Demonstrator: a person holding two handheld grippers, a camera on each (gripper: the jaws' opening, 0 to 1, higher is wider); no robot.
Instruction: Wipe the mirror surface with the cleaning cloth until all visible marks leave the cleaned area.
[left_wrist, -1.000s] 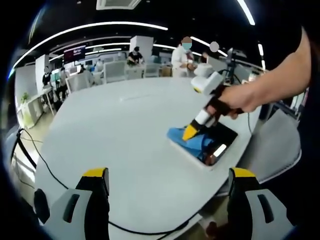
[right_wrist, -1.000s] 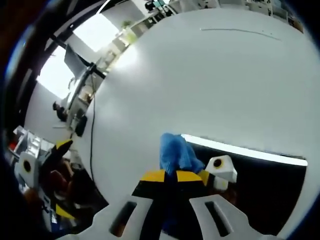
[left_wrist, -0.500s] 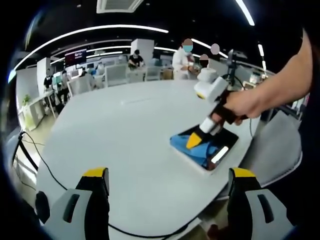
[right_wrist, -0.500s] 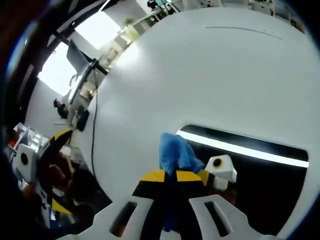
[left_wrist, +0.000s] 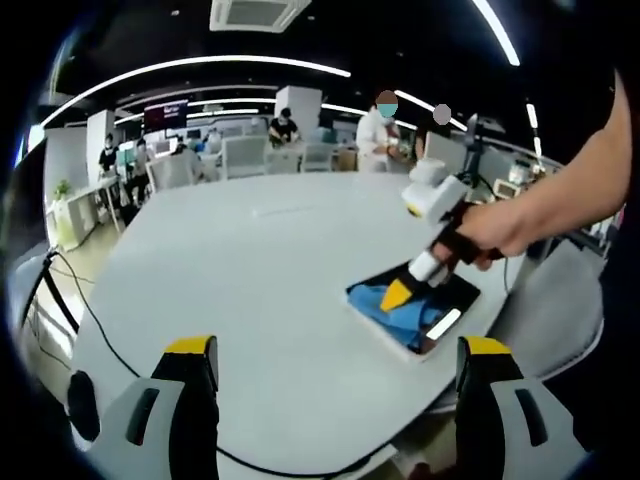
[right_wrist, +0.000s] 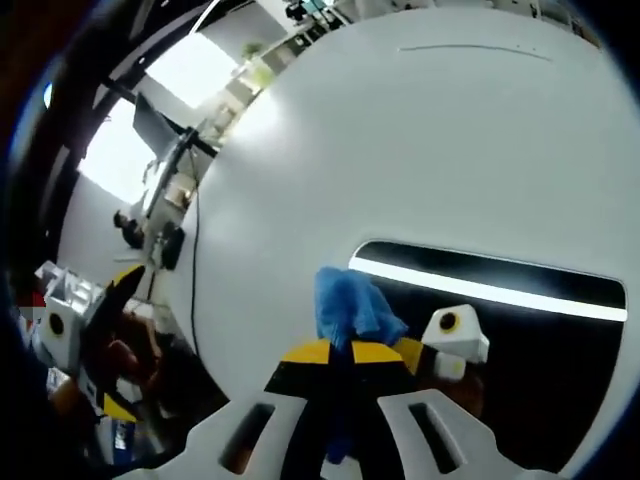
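Note:
A dark rectangular mirror (left_wrist: 455, 296) lies near the right edge of the white table (left_wrist: 250, 270). A blue cleaning cloth (left_wrist: 385, 308) is spread over its left part. My right gripper (left_wrist: 398, 293), held by a hand (left_wrist: 495, 228), presses down on the cloth. In the right gripper view the yellow-tipped jaws of that gripper (right_wrist: 340, 352) are shut on the blue cloth (right_wrist: 345, 303), at the left end of the mirror (right_wrist: 530, 350), whose glass reflects a ceiling light strip. My left gripper (left_wrist: 337, 348) stays open at the near table edge, with nothing between its jaws.
A black cable (left_wrist: 75, 300) trails along the table's left edge. Chairs (left_wrist: 245, 155) and several people (left_wrist: 385, 125) are beyond the far side. The table (right_wrist: 420, 140) stretches wide and white past the mirror. Its right edge runs close to the mirror.
My right gripper has slid the cloth a little over the mirror, and more glass shows ahead of it. The left gripper stays open; its view has shifted slightly.

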